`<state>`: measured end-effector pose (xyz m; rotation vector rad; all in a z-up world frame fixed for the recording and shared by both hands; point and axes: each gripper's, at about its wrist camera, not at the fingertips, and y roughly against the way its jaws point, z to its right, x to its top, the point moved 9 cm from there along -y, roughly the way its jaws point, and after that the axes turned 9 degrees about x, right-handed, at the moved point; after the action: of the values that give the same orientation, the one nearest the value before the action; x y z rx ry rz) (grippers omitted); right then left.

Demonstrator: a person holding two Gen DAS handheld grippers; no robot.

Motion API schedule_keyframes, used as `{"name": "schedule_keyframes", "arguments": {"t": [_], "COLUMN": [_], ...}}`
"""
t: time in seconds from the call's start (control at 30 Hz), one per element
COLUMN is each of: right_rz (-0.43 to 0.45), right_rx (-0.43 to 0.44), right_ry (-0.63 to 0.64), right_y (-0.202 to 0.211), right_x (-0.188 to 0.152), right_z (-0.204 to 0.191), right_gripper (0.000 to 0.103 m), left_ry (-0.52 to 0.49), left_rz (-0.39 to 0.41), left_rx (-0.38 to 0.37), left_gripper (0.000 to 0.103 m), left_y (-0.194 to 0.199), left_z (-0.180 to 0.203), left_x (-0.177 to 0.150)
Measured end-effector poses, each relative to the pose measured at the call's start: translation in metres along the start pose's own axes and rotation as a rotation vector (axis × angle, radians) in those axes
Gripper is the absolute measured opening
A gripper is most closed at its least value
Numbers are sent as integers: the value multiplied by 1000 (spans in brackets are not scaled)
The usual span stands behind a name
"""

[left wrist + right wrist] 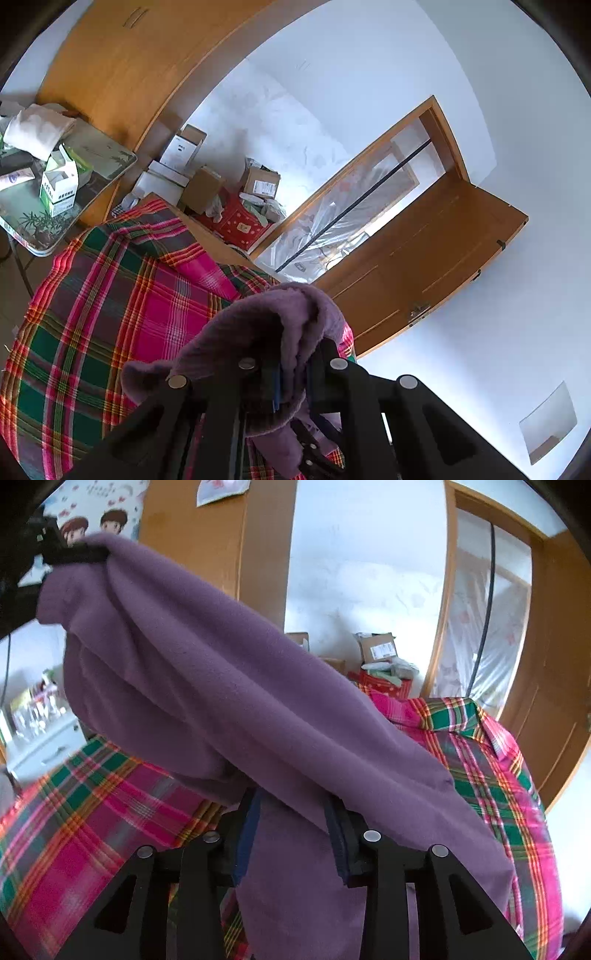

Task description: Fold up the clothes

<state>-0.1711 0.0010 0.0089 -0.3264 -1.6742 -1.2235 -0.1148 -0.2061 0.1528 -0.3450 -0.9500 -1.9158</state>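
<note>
A purple fleece garment (229, 686) hangs in the air over the plaid bedcover (110, 812), stretched between both grippers. My right gripper (295, 812) is shut on one bunched end of it, cloth draped over both fingers. At the upper left of the right wrist view, my left gripper (74, 555) pinches the other end. In the left wrist view the left gripper (295, 354) is shut on the purple garment (266, 325), which folds over its fingertips and hides them. The plaid bedcover (110, 314) lies below.
A small table (107, 162) with boxes and a folded white cloth stands left of the bed. Cardboard boxes (258, 181) and a red box (240, 221) pile up by the wall. A wooden door (424, 251) stands open; a wardrobe (207, 535) is behind.
</note>
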Motion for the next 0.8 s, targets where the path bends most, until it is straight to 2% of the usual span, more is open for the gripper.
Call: {"name": "schedule_keyframes", "arguments": {"t": [0.17, 0.27, 0.4, 0.43, 0.47, 0.57, 0.67, 0.8], "right_rz": [-50, -53, -46, -45, -45, -46, -31, -10], "right_rx": [-40, -110, -114, -119, -122, -120, -118, -103], "right_ry": [30, 70, 35, 25, 16, -6, -8, 3], "right_y": [-22, -26, -31, -31, -32, -31, -27, -14], "right_x": [-6, -5, -2, -2, -1, -2, 1, 4], "right_z": [-3, -1, 3, 4, 5, 8, 7, 5], "right_gripper": [38, 38, 38, 34, 23, 7, 2, 1], "left_ry": [14, 19, 36, 39, 42, 57, 67, 74], "left_rz": [-14, -18, -30, -34, -37, -43, -48, -55], "left_rx": [9, 13, 22, 23, 24, 34, 37, 44], "left_gripper": [9, 9, 9, 9, 9, 9, 9, 9], "left_y": [-2, -2, -6, -7, -8, -10, -10, -11], "left_z": [-10, -15, -25, -28, -30, -39, -44, -51], "left_x": [1, 1, 2, 2, 1, 1, 1, 0]}}
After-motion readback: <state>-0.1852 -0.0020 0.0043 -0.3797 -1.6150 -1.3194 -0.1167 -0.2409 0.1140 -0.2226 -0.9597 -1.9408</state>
